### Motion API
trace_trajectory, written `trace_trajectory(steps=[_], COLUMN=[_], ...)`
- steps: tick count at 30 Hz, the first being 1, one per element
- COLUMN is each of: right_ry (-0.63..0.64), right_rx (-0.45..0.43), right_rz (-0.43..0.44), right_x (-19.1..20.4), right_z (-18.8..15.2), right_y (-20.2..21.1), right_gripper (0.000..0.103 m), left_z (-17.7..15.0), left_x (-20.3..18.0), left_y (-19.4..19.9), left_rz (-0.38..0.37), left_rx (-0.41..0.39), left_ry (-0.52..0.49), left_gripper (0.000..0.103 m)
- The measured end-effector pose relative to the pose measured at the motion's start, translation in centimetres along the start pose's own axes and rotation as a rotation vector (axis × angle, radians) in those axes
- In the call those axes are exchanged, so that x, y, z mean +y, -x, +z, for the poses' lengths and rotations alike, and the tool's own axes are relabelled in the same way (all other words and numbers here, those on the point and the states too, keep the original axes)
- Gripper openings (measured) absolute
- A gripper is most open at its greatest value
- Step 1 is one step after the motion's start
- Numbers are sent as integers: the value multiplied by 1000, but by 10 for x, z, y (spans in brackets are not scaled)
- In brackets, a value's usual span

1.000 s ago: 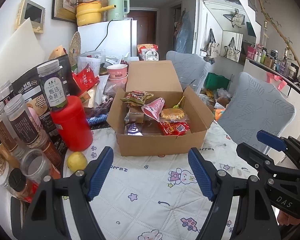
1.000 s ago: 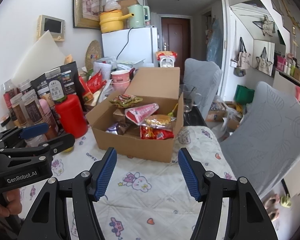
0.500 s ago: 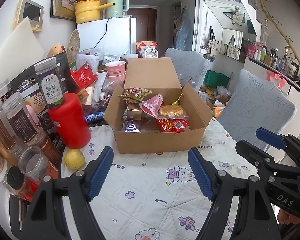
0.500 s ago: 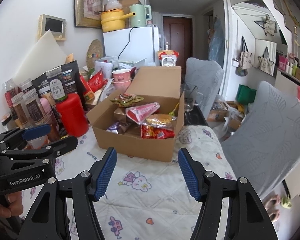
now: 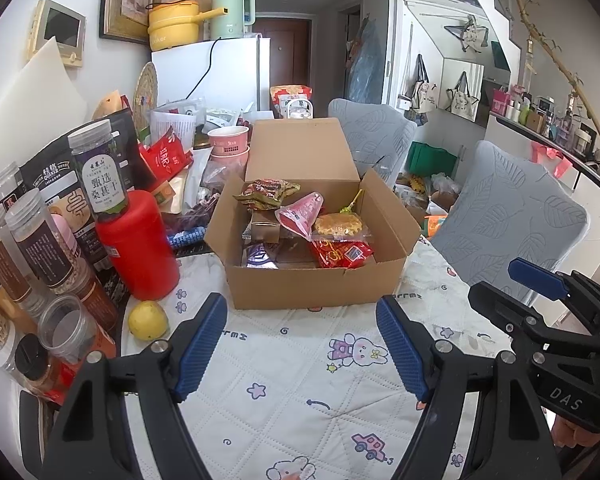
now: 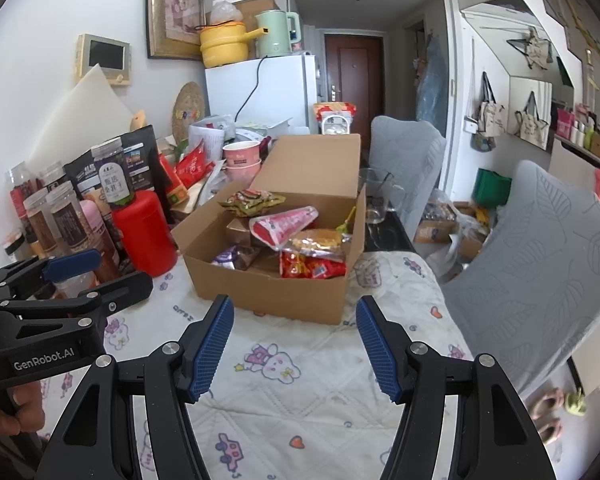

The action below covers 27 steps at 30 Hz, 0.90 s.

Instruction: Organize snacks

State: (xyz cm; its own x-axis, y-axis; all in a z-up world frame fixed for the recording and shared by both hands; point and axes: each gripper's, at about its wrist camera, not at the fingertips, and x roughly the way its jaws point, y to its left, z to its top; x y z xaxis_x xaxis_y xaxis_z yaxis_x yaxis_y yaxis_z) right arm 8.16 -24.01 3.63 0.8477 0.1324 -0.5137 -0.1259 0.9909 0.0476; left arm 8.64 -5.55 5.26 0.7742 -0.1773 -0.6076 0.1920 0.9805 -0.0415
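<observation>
nothing has moved since a second ago: left tongs [image 5: 302, 346] and right tongs [image 6: 294, 348], both half open and empty, hover over the desk [image 5: 300, 380]; the snack box [image 5: 308, 236] sits straight ahead, nearer the left, its length running away from them.

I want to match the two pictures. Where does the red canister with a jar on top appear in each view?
Left wrist view: the red canister stands left of centre, just left of the cardboard box, with a yellow fruit in front of it.
Right wrist view: the red canister is at the left, again left of the cardboard box.
Shared landmark: the open cardboard box of snacks.
</observation>
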Motion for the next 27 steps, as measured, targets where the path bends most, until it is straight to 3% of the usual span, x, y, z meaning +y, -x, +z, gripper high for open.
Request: trace_trajectory(steps=[27], right_ry=[-25], right_rx=[-8], right_rz=[-28], right_x=[-8], right_z=[-7], right_y=[9], right_gripper=[64], left_z=[1], left_x=[-7], left_y=[8], left_rz=[-10], left_rx=[-5], left_ry=[-31], left_gripper=[77])
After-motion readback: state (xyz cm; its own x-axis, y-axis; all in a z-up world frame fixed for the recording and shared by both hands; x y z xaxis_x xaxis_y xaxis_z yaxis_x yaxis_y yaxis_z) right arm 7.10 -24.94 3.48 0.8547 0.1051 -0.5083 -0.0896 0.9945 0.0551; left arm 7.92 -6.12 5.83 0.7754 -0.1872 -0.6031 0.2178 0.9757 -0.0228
